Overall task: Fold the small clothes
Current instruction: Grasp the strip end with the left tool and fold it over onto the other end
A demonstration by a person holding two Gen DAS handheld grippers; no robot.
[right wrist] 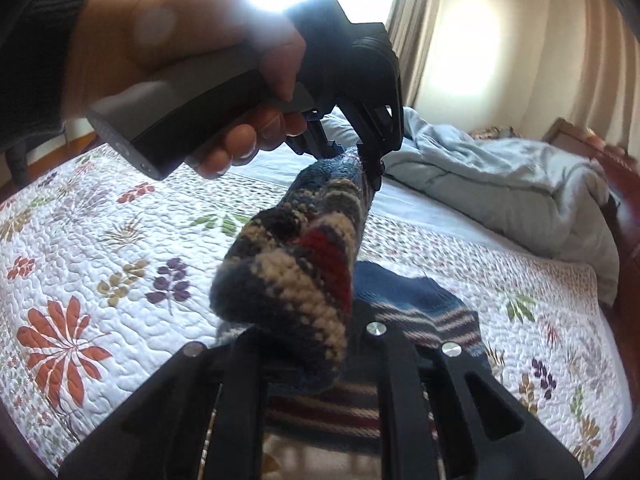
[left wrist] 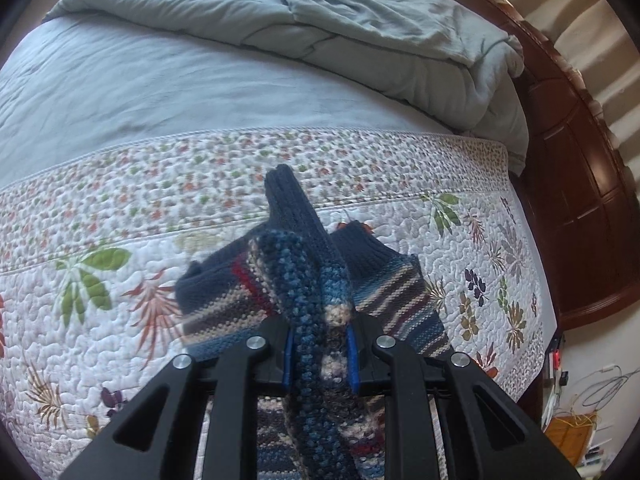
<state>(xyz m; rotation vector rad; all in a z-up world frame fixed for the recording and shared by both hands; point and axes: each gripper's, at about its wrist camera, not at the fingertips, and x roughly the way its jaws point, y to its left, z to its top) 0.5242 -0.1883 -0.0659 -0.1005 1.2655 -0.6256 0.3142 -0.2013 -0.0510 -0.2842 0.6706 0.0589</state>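
Currently I have the striped knit sweater (left wrist: pixel 320 296) pinched in both grippers and lifted above the quilt (left wrist: pixel 120 280) on the bed: the left gripper (left wrist: pixel 319 354) has its jaws pressed onto a bunched fold between the blue pads (left wrist: pixel 352 356), with the navy cuff (left wrist: pixel 288 196) sticking up past them. From the right wrist view, the right gripper (right wrist: pixel 320 340) holds another bunch of the same knit, jaws closed on it, and the fabric stretches up to the left gripper's tip, held in the hand (right wrist: pixel 172 68). The rest of the sweater lies on the quilt below; a grey duvet (left wrist: pixel 360 28) is heaped at the far end.
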